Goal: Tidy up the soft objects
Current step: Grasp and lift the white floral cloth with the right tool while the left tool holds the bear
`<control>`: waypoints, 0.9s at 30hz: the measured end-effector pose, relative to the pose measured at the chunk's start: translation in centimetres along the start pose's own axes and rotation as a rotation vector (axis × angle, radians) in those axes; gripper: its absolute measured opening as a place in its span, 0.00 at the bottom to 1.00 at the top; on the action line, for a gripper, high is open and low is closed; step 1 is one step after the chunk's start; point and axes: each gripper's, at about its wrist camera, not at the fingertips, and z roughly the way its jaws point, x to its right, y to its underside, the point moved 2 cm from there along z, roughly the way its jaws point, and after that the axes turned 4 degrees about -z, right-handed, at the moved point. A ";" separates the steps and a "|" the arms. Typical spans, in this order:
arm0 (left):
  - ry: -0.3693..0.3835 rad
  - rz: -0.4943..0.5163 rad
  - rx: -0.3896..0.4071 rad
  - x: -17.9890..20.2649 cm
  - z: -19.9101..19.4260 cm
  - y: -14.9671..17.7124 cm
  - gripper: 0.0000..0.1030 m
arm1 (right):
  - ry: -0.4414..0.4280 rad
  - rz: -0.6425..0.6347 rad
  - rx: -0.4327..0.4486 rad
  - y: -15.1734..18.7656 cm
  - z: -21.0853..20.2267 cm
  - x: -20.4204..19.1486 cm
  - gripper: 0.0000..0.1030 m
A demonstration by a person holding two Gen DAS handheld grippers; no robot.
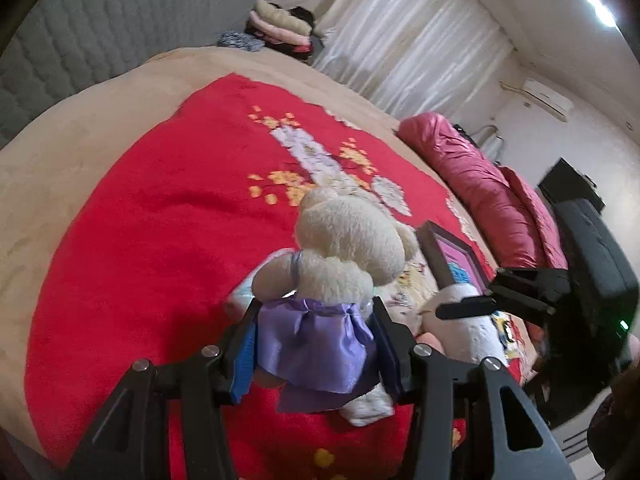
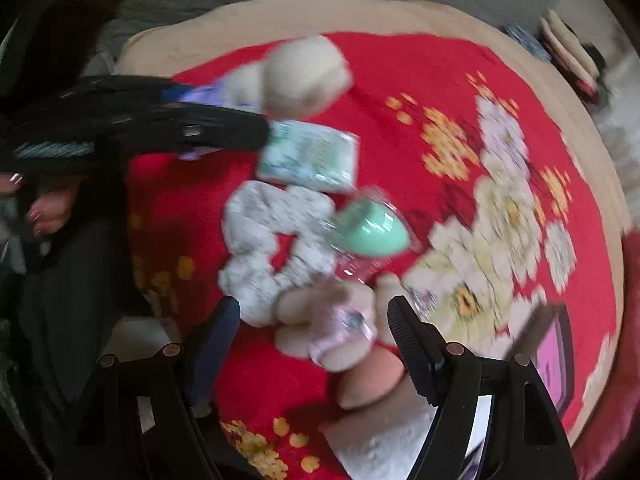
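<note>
A cream plush bear [image 1: 352, 236] in a purple skirt hangs above the red blanket, with my left gripper [image 1: 316, 312] shut on its skirted body. The right wrist view shows that bear [image 2: 304, 76] at upper left, held by the left gripper [image 2: 224, 128]. My right gripper [image 2: 314, 312] points down, jaws wide open, over a small cream plush in a pink dress [image 2: 332, 324] lying on the blanket. Around it lie a white fluffy ring [image 2: 276, 240], a tissue pack [image 2: 312, 156], a green egg-shaped item in clear wrap [image 2: 372, 228] and a white plush [image 2: 380, 432].
A red flowered blanket [image 1: 160, 220] covers a beige bed [image 1: 80, 140]. A dark picture frame [image 1: 452, 260] lies at the right, beside a maroon quilt [image 1: 480, 184]. Folded clothes [image 1: 280, 24] sit at the far end near the grey padded headboard. A hand [image 2: 44, 204] shows at the left.
</note>
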 end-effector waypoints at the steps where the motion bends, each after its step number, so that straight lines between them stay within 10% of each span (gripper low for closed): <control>1: -0.011 -0.009 -0.001 -0.4 0.1 -0.1 0.49 | -0.013 -0.012 -0.002 -0.3 0.2 -0.4 0.75; 27: -0.047 -0.104 0.027 -3.5 -0.3 -0.5 0.49 | -0.156 0.047 -0.089 -4.2 9.7 -0.3 0.77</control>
